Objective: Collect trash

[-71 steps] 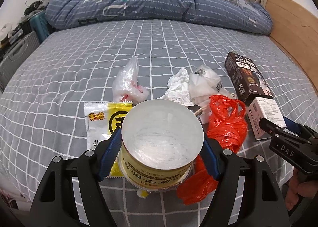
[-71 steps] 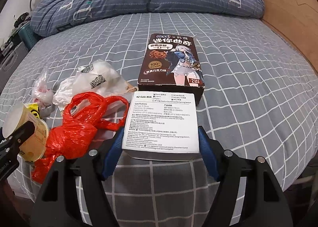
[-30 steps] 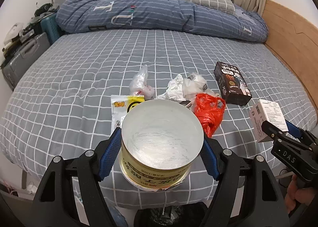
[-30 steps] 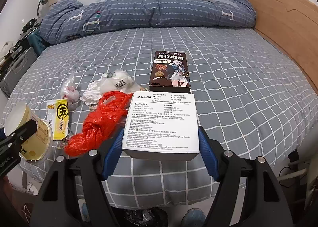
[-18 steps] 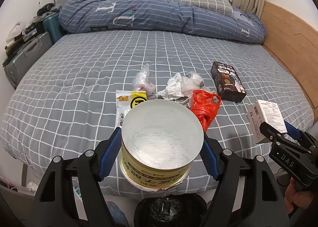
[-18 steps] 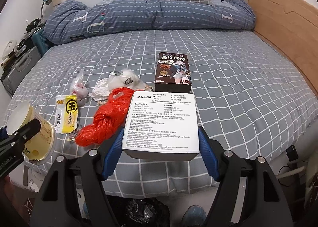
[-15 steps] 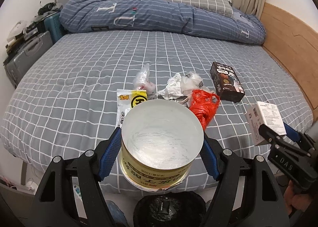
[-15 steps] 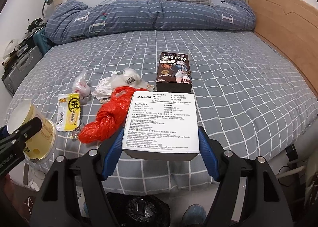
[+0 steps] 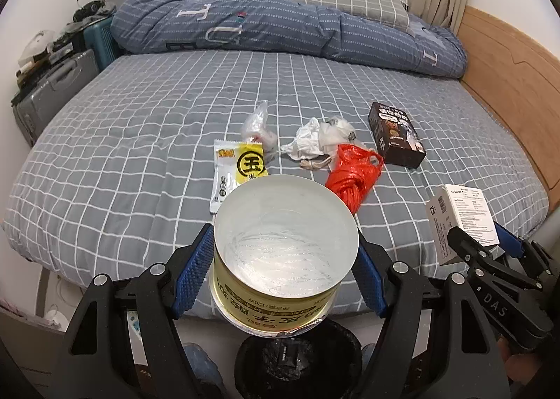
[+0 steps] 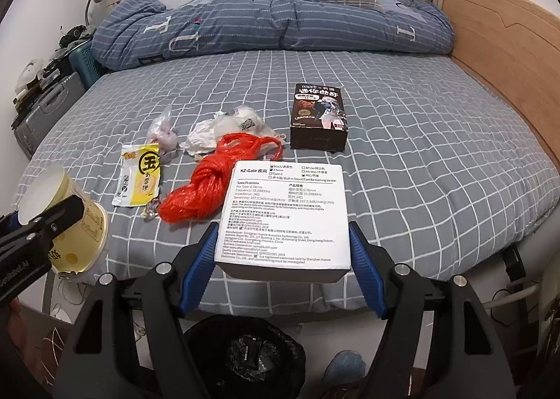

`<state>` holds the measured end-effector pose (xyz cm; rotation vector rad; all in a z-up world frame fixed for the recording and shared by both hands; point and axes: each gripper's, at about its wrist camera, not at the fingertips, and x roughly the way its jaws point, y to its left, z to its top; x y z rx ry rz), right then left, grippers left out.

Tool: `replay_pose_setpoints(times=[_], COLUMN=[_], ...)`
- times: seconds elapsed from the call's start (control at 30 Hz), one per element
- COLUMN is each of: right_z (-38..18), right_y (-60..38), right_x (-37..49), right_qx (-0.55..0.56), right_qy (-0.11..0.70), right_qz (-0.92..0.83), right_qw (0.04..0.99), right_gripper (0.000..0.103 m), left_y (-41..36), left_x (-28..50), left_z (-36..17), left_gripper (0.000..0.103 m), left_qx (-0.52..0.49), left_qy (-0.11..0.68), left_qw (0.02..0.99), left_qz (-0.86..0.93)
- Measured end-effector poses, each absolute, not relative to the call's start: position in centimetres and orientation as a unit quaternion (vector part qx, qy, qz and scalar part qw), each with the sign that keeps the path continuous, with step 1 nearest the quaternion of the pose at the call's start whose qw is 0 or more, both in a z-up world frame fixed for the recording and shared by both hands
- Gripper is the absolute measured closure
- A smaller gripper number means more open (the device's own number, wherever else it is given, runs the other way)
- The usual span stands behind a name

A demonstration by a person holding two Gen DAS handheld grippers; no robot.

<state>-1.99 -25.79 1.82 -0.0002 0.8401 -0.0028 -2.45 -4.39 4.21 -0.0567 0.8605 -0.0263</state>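
My left gripper (image 9: 285, 264) is shut on a yellow paper cup (image 9: 285, 241), held bottom-up in front of the bed's near edge. My right gripper (image 10: 282, 248) is shut on a white printed box (image 10: 285, 213). The box (image 9: 460, 220) and right gripper (image 9: 490, 248) show at the right of the left wrist view; the cup (image 10: 66, 224) shows at the left of the right wrist view. A black-lined trash bin (image 10: 245, 353) stands on the floor below both grippers. On the bed lie a red plastic bag (image 10: 213, 178), a yellow snack packet (image 10: 141, 175), crumpled white bags (image 10: 231, 128) and a dark snack box (image 10: 319, 115).
The grey checked bed (image 10: 402, 140) fills both views, with a blue duvet (image 10: 273, 28) and pillow at its far end. A wooden bed frame (image 10: 507, 49) runs along the right. Suitcases (image 9: 52, 91) stand left of the bed. A small clear bag (image 10: 161, 131) lies by the packet.
Both grippers have drawn back from the bed with the cup and the box still held. The bed's near edge and the trash bin on the floor have come further into view.
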Motion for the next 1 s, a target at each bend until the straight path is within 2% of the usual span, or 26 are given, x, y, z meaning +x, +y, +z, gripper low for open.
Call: replay_pose_setpoints(times=[1.0], right_z=[0.1], right_y=[-23.3], right_x=[-9.0], right_qx=[-0.019], right_qy=[0.413], right_qz=[0.023], right_qw=[0.910], right_gripper=[0.035], left_y=[-4.8], left_x=[-8.9], left_z=[0.5], left_gripper=[0.031], left_qx=[-0.011], left_qy=[0.444], left_qw=[0.896], left_qz=[-0.018])
